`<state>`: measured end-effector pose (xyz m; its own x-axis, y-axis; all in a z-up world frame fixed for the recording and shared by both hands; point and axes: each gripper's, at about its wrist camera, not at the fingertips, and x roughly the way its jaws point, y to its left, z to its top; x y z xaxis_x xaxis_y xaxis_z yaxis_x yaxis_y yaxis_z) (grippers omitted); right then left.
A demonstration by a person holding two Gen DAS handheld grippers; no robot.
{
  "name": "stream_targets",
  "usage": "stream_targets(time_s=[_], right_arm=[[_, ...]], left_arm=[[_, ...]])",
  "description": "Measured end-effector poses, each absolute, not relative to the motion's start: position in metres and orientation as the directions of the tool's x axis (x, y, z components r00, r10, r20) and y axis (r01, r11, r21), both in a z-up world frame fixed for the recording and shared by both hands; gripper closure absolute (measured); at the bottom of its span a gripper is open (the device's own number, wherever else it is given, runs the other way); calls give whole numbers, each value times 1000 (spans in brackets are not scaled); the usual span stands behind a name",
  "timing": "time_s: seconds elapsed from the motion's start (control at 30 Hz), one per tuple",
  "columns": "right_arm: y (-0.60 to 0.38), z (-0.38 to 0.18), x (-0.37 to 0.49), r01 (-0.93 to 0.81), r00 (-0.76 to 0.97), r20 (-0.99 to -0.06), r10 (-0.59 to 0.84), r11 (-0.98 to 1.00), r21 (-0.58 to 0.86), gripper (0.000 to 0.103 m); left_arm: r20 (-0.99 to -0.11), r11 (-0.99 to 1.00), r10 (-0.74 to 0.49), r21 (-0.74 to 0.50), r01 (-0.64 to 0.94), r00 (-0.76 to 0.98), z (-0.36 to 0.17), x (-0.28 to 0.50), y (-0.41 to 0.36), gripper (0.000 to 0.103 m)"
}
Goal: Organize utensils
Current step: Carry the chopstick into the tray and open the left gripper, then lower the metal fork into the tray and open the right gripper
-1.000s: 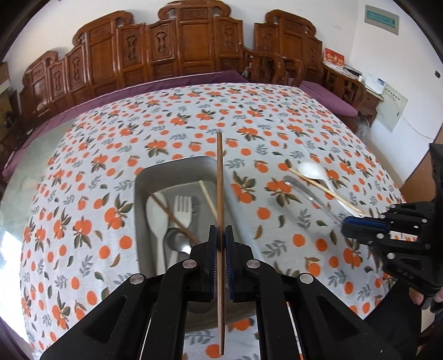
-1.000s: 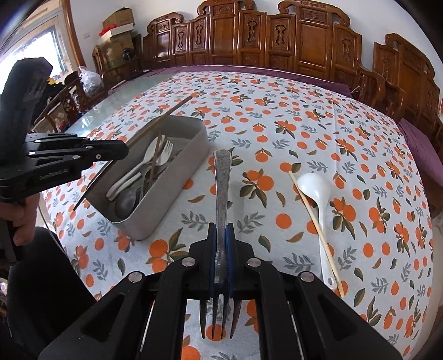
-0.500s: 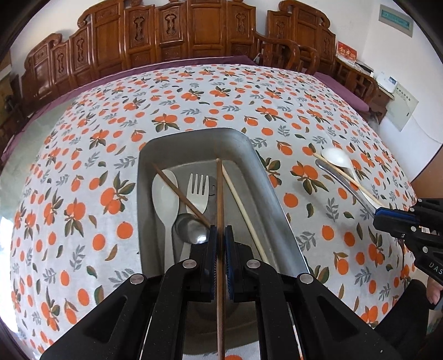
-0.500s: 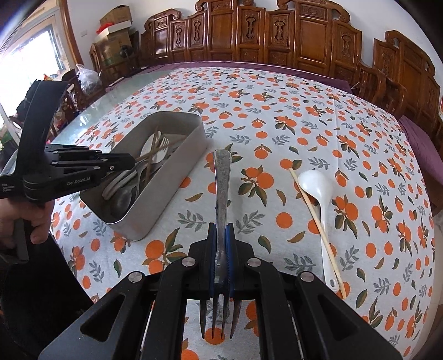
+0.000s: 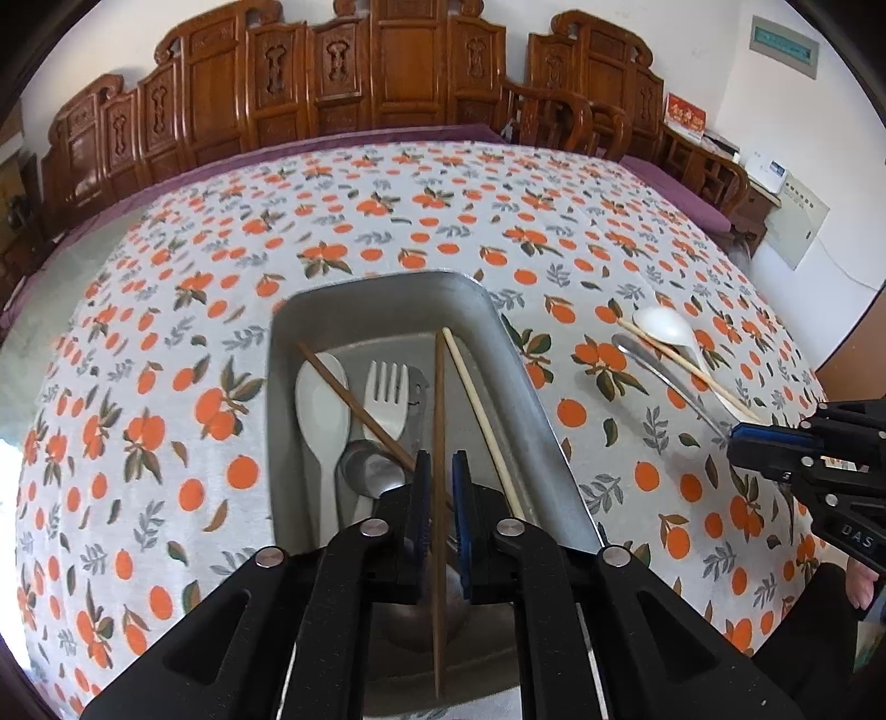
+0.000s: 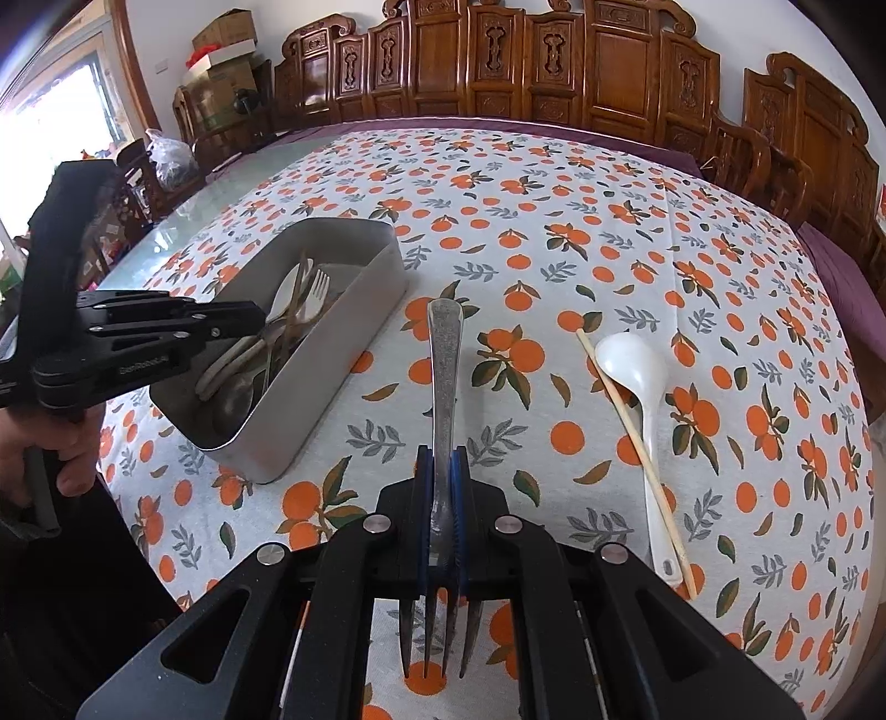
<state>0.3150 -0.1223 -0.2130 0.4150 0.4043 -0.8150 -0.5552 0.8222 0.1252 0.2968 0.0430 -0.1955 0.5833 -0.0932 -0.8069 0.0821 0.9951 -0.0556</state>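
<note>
The left gripper (image 5: pixel 437 479), jaws opening around the dark chopstick (image 5: pixel 438 421), hangs directly over the metal tray (image 5: pixel 554 443) with the chopstick's long axis parallel to the tray's length, while the right gripper (image 6: pixel 442 471) clamps the metal fork (image 6: pixel 444 354) beside the tray.

Carved dark wooden chairs (image 5: pixel 354 94) ring the orange-print white tablecloth (image 6: pixel 554 249); brown cardboard boxes (image 6: pixel 224 39) sit behind the chairs.
</note>
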Motion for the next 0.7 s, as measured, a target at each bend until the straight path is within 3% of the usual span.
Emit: stream_targets(time_s=[0.7], right_arm=[[-60, -175, 314, -631, 419, -772, 478, 765, 131, 95]], left_arm=[[-717, 997, -83, -62, 55, 692, -151, 270, 95, 93]])
